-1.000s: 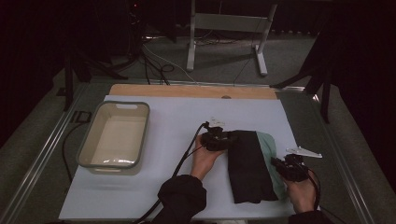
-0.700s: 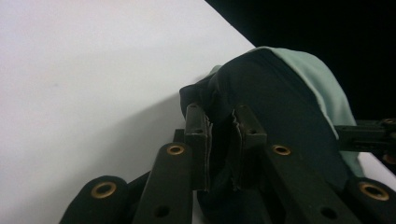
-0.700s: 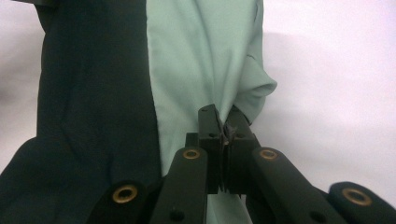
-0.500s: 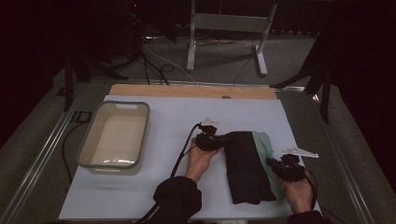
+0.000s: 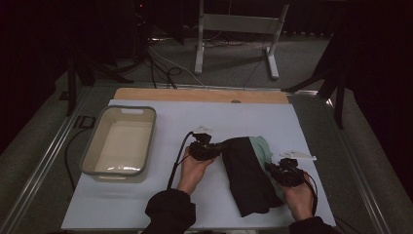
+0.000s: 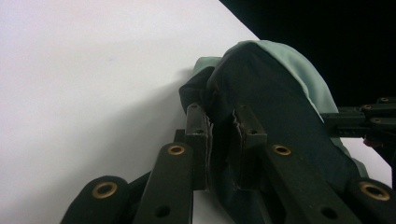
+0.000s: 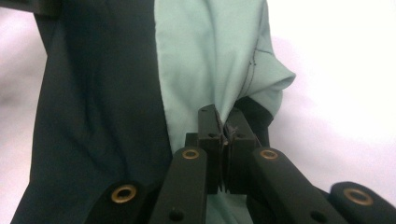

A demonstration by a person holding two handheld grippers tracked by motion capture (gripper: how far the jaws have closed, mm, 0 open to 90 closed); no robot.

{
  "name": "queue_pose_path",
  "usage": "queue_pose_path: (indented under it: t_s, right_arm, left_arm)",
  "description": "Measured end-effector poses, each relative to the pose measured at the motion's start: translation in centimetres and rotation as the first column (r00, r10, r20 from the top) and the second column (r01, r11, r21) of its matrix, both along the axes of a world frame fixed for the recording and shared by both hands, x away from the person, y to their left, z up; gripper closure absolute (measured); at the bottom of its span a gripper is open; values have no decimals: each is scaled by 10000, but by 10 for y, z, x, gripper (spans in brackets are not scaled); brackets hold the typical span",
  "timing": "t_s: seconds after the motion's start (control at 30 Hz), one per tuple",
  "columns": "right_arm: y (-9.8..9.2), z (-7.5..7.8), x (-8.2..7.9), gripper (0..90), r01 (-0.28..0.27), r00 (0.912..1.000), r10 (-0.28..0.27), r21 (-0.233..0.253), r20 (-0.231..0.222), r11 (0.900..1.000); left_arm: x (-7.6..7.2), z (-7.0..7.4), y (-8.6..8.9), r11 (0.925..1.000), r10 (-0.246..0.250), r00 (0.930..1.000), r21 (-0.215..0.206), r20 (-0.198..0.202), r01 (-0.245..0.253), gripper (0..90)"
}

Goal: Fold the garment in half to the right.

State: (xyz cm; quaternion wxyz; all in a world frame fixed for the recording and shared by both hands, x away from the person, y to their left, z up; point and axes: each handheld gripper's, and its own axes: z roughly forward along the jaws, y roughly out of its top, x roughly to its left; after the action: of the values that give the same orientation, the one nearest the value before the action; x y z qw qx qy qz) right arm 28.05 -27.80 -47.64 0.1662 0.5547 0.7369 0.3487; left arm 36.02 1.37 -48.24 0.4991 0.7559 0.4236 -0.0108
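Both claws clamp garment (image 5: 248, 175) | white table (image 5: 316, 136) | beige tub (image 5: 119, 141) left | dark room

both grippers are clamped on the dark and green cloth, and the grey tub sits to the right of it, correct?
Not quite. Both the left gripper and right gripper pinch the cloth, but the high view shows the grey tub to the left of it, not the right.
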Motion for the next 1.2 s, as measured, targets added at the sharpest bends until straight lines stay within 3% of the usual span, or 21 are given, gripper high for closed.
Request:
queue_pose_path:
  t_s: [0.43, 0.73, 1.07, 1.2]
  right_arm:
    - [29, 11, 10, 874, -732, 9970, 728, 158, 254, 9972]
    - [47, 17, 12, 875, -1225, 9916, 1220, 100, 421, 9924]
    - [33, 23, 20, 869, -540, 9966, 530, 129, 632, 9985]
    - [30, 22, 18, 748, -331, 9973, 330, 3, 655, 9995]
  left_arm:
    - [2, 6, 39, 9965, 666, 9976, 502, 202, -675, 805]
    - [14, 2, 43, 9872, 1425, 9895, 685, 240, -1438, 806]
    - [17, 6, 34, 9898, 1338, 9904, 437, 352, -1353, 804]
    - [17, 6, 31, 9892, 1397, 9895, 396, 362, -1411, 803]
